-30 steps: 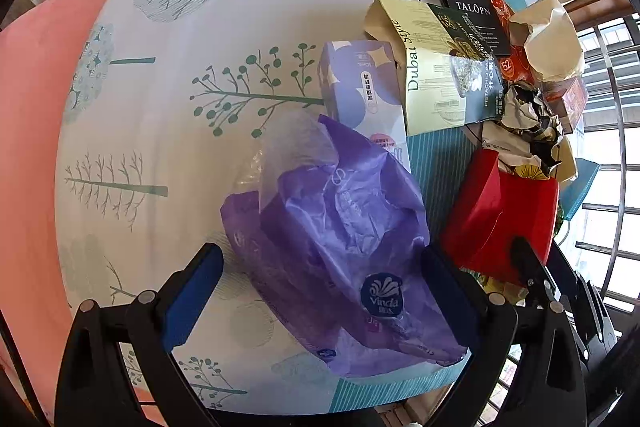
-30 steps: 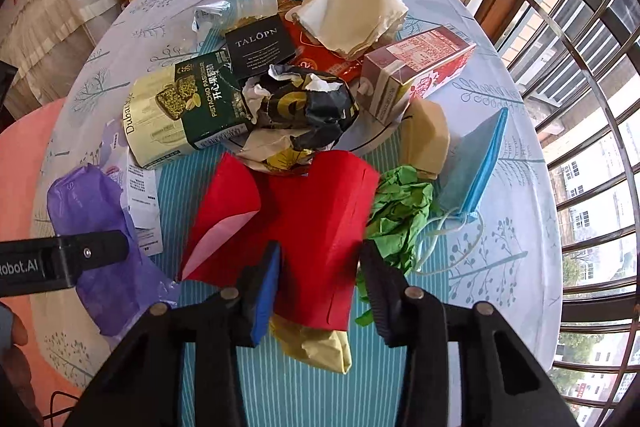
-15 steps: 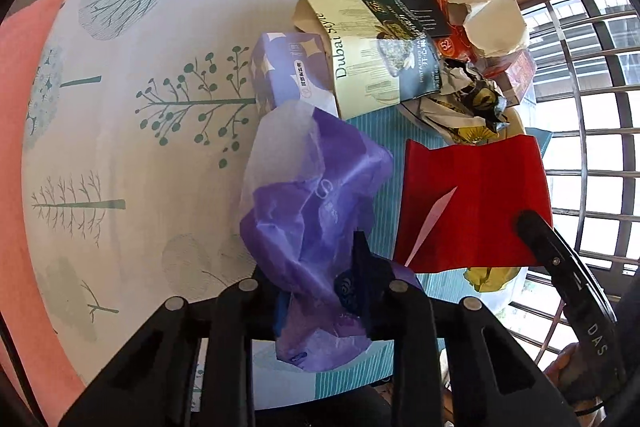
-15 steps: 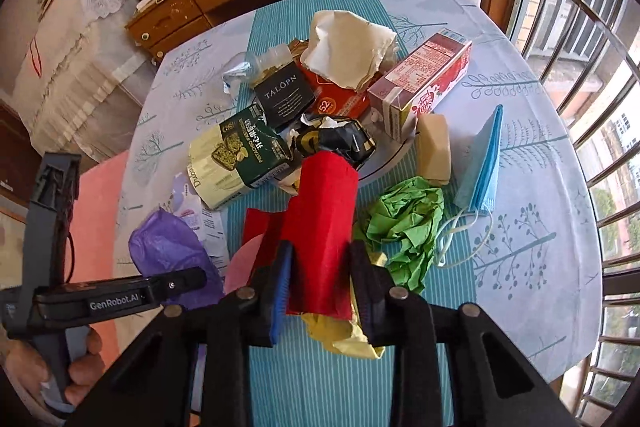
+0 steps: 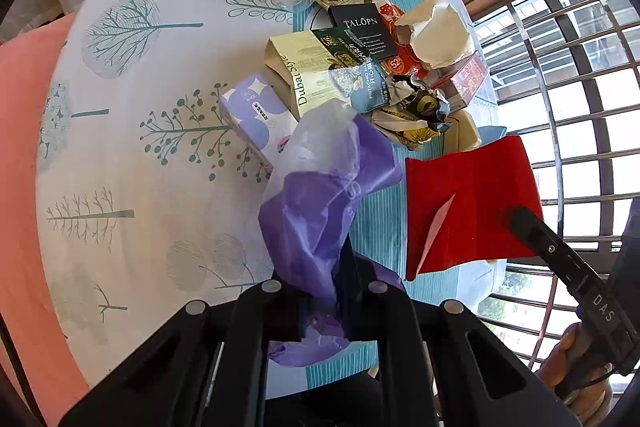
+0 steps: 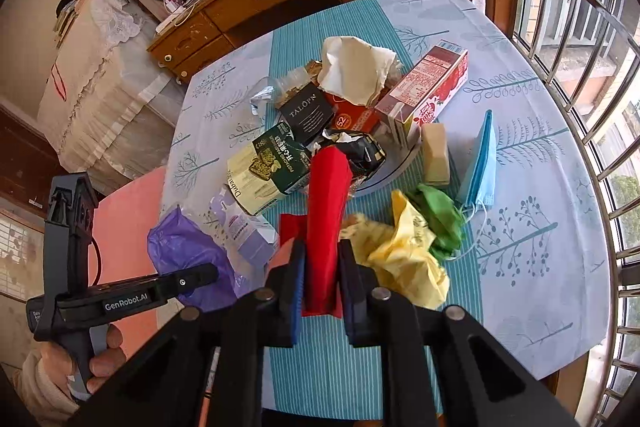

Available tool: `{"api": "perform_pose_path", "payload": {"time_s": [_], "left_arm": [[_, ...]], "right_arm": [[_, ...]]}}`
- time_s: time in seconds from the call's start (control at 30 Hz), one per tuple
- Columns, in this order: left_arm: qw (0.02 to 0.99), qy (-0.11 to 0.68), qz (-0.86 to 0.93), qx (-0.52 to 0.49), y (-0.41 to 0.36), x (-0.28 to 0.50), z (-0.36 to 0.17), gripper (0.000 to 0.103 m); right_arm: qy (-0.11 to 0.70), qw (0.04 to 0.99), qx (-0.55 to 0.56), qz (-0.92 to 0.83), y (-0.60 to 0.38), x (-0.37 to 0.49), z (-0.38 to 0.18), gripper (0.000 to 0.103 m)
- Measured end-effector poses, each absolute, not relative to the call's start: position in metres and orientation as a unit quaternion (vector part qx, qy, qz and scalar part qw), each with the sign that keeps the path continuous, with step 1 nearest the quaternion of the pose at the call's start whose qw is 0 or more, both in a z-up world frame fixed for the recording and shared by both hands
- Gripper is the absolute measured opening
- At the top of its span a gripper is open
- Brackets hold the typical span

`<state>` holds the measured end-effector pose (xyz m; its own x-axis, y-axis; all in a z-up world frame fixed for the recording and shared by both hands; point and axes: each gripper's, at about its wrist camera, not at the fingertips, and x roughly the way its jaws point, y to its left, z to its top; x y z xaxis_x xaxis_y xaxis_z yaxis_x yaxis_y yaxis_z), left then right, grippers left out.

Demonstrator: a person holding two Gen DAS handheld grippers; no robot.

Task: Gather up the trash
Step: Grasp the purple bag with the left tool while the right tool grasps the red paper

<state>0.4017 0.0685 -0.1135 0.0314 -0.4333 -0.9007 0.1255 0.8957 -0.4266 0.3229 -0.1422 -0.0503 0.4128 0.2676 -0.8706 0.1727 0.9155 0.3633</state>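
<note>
The left gripper (image 5: 324, 291) is clenched on the purple bag (image 5: 320, 211), which hangs above the bench (image 5: 132, 131) edge at 6 o'clock. The right gripper (image 6: 322, 279) is clamped on the red paper (image 6: 326, 211), raised at 5 o'clock of the trash pile (image 6: 340, 123). To do this well, I'd keep both pinches firm and lift straight up, so the trailing flaps clear the pile without dragging pieces off. Only the right view shows the yellow wrapper (image 6: 400, 251), green wad (image 6: 438, 219) and blue mask (image 6: 480, 163); the left view shows the red paper spread flat.
</note>
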Motion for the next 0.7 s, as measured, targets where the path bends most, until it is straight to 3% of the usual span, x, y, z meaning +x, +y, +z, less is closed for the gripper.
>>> {"api": "perform_pose_path", "payload": {"time_s": [0.7], "left_arm": [[0.746, 0.619, -0.209, -0.128, 0.087, 0.325, -0.055, 0.009]], "right_arm": [[0.503, 0.833, 0.208, 0.101, -0.148, 0.262, -0.009, 0.011]]}}
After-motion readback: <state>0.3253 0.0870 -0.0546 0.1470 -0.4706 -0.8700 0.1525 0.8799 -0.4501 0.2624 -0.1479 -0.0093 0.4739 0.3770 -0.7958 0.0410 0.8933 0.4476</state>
